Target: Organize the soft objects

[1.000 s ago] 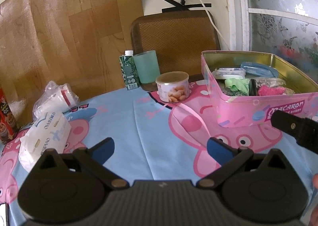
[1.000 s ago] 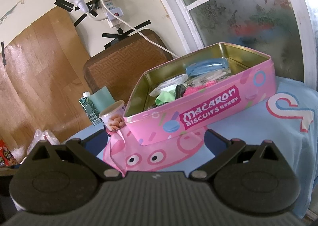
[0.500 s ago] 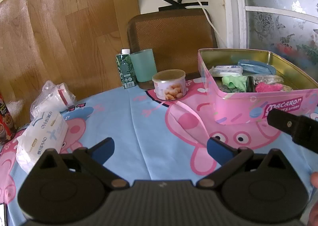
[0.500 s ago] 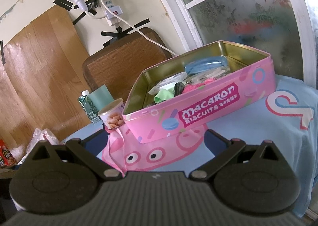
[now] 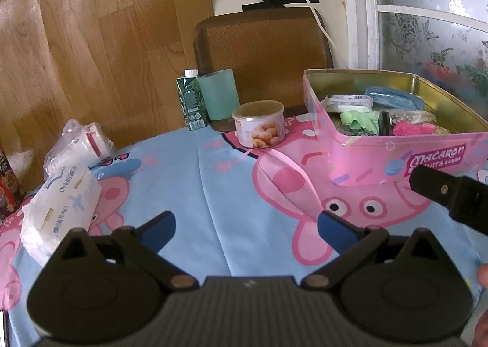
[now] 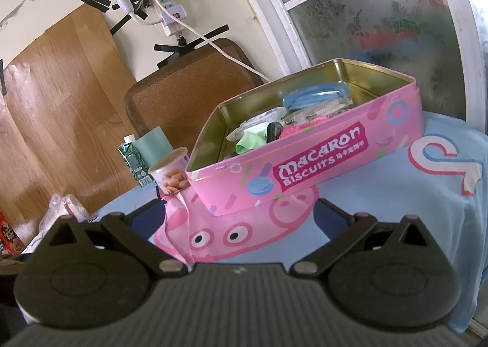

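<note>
Cartoon-pig tablecloth (image 5: 231, 194) covers the table beneath both grippers. At far left, tissue packs (image 5: 61, 197) lie loose near the edge, apparently waiting to be sorted. The left gripper (image 5: 245, 225) hovers spread and empty over bare cloth. Further right a peanut can (image 5: 259, 124) stands beside the pink biscuit tin (image 6: 305, 164), which collects soft items: green cloth (image 5: 358, 121), pink fluffy piece (image 5: 411, 129). The right gripper (image 6: 238, 209), released, faces the tin.

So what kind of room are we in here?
Probably a home dining corner: a cartoon-pig tablecloth under a pink biscuit tin and a snack can, a woven chair back, and a patterned frosted window.
</note>
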A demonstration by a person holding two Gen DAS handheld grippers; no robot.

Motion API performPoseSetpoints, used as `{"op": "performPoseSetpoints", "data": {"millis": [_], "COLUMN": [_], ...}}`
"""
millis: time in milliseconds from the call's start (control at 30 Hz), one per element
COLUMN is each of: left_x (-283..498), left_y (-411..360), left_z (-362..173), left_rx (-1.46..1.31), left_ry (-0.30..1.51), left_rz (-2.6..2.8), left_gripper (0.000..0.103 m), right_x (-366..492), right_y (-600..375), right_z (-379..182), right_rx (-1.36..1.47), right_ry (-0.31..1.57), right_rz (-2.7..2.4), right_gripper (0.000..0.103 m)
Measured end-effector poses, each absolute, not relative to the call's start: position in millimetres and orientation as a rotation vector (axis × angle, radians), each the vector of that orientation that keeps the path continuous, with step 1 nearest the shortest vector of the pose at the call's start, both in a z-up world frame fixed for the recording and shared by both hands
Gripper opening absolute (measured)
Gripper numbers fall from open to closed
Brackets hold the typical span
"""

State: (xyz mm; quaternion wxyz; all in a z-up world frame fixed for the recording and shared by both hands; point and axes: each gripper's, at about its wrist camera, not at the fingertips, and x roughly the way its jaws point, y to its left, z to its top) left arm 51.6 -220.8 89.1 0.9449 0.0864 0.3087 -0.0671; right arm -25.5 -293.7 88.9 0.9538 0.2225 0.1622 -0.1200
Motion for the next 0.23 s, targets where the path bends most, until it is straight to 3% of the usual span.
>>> {"op": "performPoseSetpoints", "data": {"millis": [233], "left_x": [50.6], "left_y": [-221.1], "left_z": [87.3], "left_rx": [0.164], "left_ry": [0.630], "left_rz": [-0.165], "left_gripper": [0.103], "right_x": [-24.3], "right_y": [-293.1], "right_z": [87.4], "right_rx": [0.448], "right_ry": [0.335], "right_rz": [-0.242], "right_gripper": [0.103]}}
